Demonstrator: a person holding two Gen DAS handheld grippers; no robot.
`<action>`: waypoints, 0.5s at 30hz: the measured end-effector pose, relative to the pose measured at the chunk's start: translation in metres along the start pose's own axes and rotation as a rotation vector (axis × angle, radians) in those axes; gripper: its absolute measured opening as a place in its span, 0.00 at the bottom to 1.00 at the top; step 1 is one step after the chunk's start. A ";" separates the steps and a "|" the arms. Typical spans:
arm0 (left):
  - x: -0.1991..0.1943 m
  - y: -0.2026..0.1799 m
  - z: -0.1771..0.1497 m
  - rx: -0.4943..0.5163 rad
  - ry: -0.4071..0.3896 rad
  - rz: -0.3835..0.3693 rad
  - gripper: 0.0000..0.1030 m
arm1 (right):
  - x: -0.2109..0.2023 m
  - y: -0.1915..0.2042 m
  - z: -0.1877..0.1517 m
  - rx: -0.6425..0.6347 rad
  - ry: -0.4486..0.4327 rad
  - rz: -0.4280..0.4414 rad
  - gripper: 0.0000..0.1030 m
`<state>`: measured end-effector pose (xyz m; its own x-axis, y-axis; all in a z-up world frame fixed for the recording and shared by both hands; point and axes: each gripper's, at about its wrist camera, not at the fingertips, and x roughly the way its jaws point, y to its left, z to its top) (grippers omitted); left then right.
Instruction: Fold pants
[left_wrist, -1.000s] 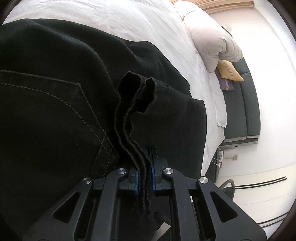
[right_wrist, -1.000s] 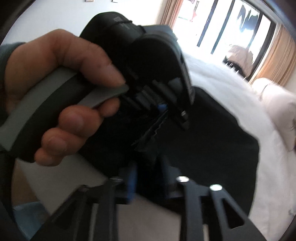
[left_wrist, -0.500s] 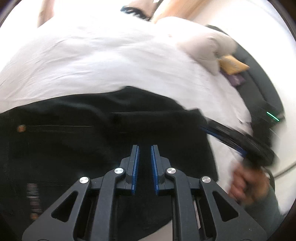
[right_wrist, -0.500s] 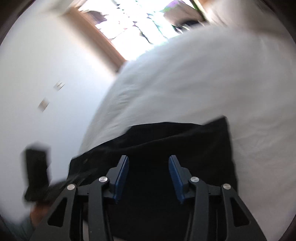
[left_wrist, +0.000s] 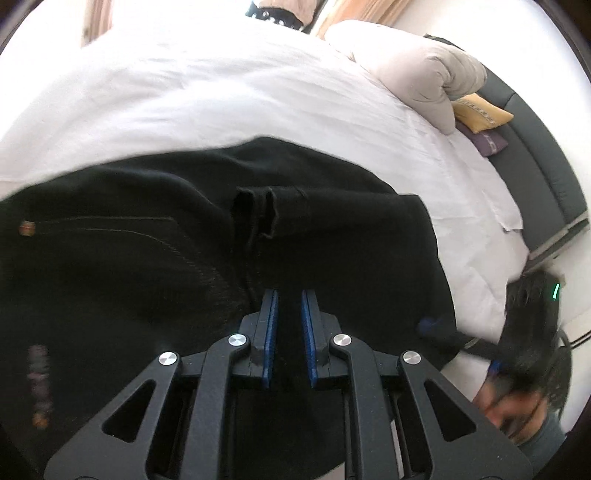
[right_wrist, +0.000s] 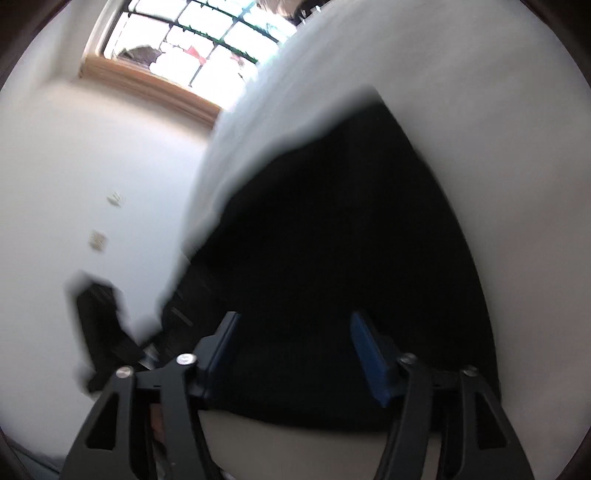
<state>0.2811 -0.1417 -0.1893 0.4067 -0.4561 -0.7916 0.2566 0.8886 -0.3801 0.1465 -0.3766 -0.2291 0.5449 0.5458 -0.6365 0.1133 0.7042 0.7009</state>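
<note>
Black pants (left_wrist: 147, 266) lie folded on the white bed (left_wrist: 221, 92), back pocket up, with the leg hems (left_wrist: 258, 210) lying on top near the middle. My left gripper (left_wrist: 289, 295) hovers over the near edge of the pants, jaws slightly apart with nothing between them. My right gripper (right_wrist: 295, 321) is wide open and empty above the same pants (right_wrist: 351, 240); that view is blurred. The right gripper also shows at the right edge of the left wrist view (left_wrist: 532, 325).
A beige duvet roll (left_wrist: 417, 70) lies at the head of the bed. A yellow cushion (left_wrist: 480, 114) and a purple one (left_wrist: 491, 140) sit on a dark sofa (left_wrist: 546, 177). A window (right_wrist: 199, 48) is beyond the bed.
Both grippers have let go of the pants hems and pulled back. The hems now lie flat on the folded pants. The right gripper has opened wider and swung away to the right.
</note>
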 end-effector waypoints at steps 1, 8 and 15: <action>-0.006 -0.001 -0.002 0.009 0.002 0.023 0.12 | -0.005 0.001 -0.005 -0.034 -0.035 -0.047 0.38; -0.057 -0.010 -0.016 0.043 -0.050 0.143 0.12 | -0.023 0.044 0.001 -0.046 -0.055 -0.062 0.56; -0.114 0.029 -0.036 -0.008 -0.062 0.187 0.12 | -0.005 0.037 -0.005 0.019 0.024 -0.150 0.67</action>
<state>0.2107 -0.0616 -0.1271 0.5002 -0.2847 -0.8178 0.1647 0.9585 -0.2329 0.1436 -0.3516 -0.2016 0.5009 0.4462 -0.7416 0.2075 0.7700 0.6034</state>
